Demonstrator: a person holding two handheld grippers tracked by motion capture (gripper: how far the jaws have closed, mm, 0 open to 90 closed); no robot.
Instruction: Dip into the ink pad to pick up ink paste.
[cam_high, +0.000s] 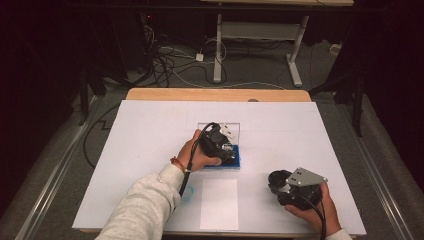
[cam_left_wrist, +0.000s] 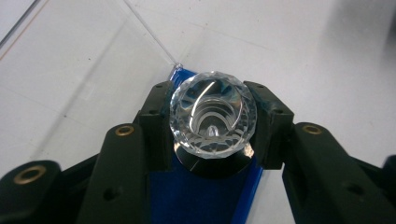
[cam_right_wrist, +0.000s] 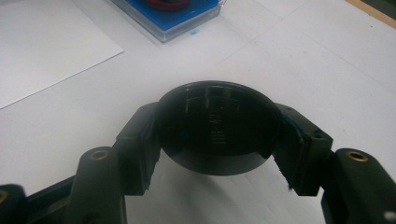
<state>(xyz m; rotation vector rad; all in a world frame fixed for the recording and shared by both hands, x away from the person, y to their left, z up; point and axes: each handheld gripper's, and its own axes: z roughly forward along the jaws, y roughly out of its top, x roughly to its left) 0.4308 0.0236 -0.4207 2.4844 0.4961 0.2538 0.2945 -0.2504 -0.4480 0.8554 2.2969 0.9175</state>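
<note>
The left gripper hangs over a blue tray near the middle of the white table. In the left gripper view its jaws are clamped on a clear faceted glass knob, one pad against each side. The knob sits upright above a dark round disc that lies on the blue tray. A clear plastic sheet reaches away from the tray's far corner.

The right gripper rests low near the table's front right part, well apart from the tray. In the right gripper view its jaws are closed on a round black cap, gripped at its left and right rim and held above the table with its hollow side facing the camera. A white sheet of paper lies between the two forearms, near the front edge.
</note>
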